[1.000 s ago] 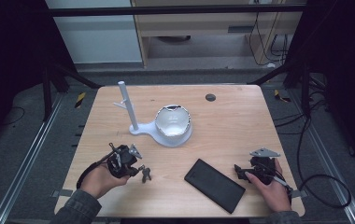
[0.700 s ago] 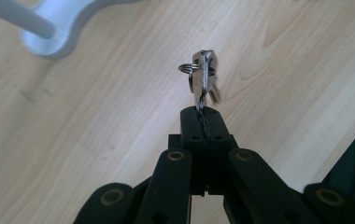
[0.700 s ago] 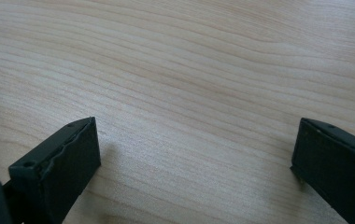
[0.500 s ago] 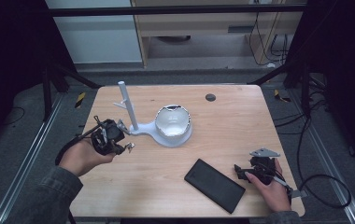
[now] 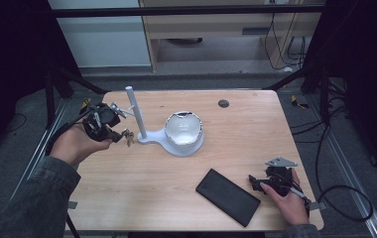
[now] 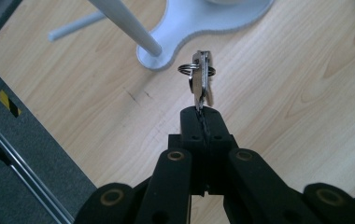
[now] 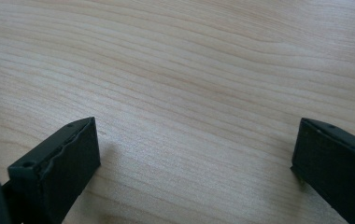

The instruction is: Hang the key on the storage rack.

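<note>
The left gripper [image 6: 202,112] pinches the keys [image 6: 201,79] by one blade, lifted beside the white stand [image 5: 136,111]; they could swing and slip out. The right gripper [image 7: 194,158] rests open on the table [image 5: 256,124].

We see a light wooden table [image 5: 176,198] with rounded corners. On it stands a white stand [image 5: 169,144], its flat base carrying an upright post and a white bowl. A black phone [image 5: 227,196] lies flat near the front edge. A small dark disc [image 5: 223,103] sits near the far edge
</note>
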`<action>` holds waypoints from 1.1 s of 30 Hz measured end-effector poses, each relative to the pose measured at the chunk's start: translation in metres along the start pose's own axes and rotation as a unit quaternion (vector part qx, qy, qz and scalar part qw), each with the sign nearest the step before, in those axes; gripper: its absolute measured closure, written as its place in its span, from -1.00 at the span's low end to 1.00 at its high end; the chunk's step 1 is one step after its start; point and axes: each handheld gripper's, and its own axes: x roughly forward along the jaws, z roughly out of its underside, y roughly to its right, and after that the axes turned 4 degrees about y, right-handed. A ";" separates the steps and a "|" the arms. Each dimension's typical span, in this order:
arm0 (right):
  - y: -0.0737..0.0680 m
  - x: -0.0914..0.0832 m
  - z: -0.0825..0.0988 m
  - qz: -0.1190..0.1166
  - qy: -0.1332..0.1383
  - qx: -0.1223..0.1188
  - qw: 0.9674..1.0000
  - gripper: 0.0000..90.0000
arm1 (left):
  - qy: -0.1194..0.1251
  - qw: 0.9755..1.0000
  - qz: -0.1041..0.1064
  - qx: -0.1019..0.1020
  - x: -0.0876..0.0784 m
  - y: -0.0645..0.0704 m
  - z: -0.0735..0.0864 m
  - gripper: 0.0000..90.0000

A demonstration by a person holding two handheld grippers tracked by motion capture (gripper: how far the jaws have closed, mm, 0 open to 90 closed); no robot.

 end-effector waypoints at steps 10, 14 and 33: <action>0.000 0.000 0.000 -0.001 0.000 -0.001 1.000 -0.98 | 0.005 0.999 -0.017 -0.027 -0.004 -0.025 -0.022 0.99; 0.000 0.000 0.000 -0.002 0.001 0.000 1.000 -0.98 | 0.000 0.999 -0.019 -0.029 -0.001 -0.032 -0.029 0.99; 0.000 0.000 0.000 -0.001 0.000 -0.003 1.000 -0.98 | -0.010 0.998 -0.031 -0.049 0.006 -0.046 -0.036 0.99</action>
